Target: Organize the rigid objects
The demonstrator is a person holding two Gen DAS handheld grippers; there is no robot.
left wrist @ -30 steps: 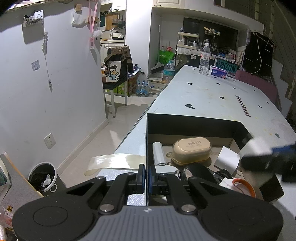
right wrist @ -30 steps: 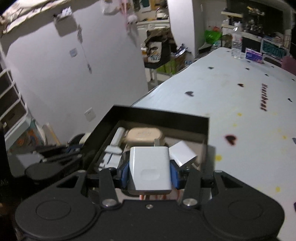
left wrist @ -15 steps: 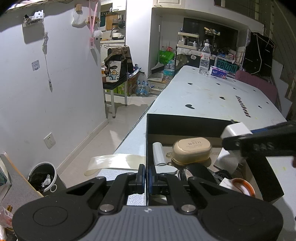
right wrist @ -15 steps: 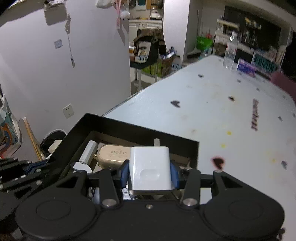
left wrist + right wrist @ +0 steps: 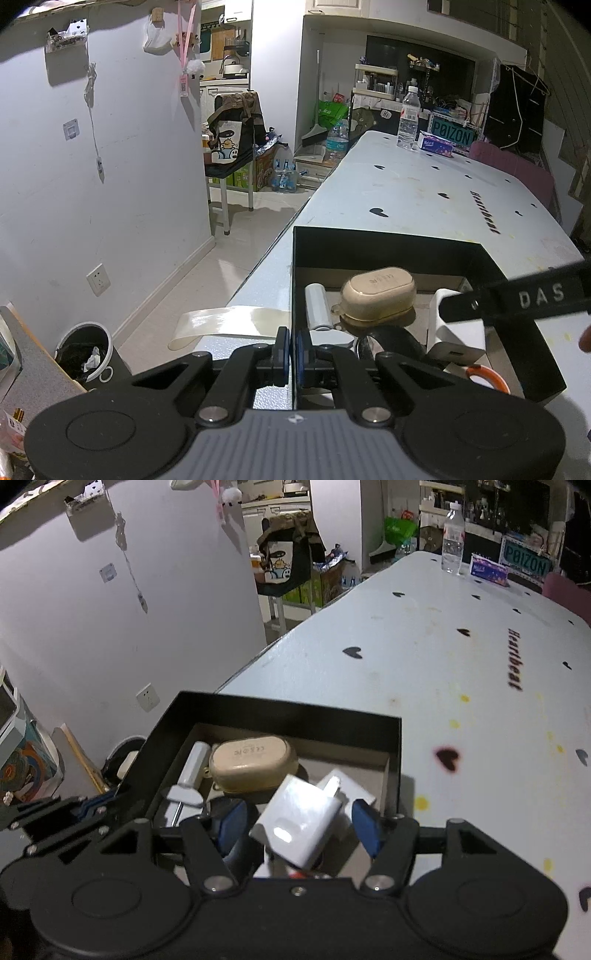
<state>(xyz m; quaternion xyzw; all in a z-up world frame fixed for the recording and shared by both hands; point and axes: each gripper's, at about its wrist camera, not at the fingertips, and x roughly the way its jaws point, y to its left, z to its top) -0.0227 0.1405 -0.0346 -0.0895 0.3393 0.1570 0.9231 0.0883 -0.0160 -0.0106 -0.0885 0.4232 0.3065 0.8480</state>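
The right gripper (image 5: 299, 825) has just been opening: its blue pads (image 5: 365, 827) stand apart, with the white charger (image 5: 301, 821) lying tilted between them, free of both pads, over the box's near end. The left gripper (image 5: 290, 350) is shut on the box's left wall, at its near corner. The table (image 5: 424, 657), white with black hearts, carries the black box (image 5: 280, 710) at its near left corner. Inside, a tan case (image 5: 253, 762) sits toward the far wall, a white tube (image 5: 194, 762) along the left wall beside it, and a second white block (image 5: 351, 786) toward the right wall. A bottle (image 5: 452, 544) stands at the table's far end.
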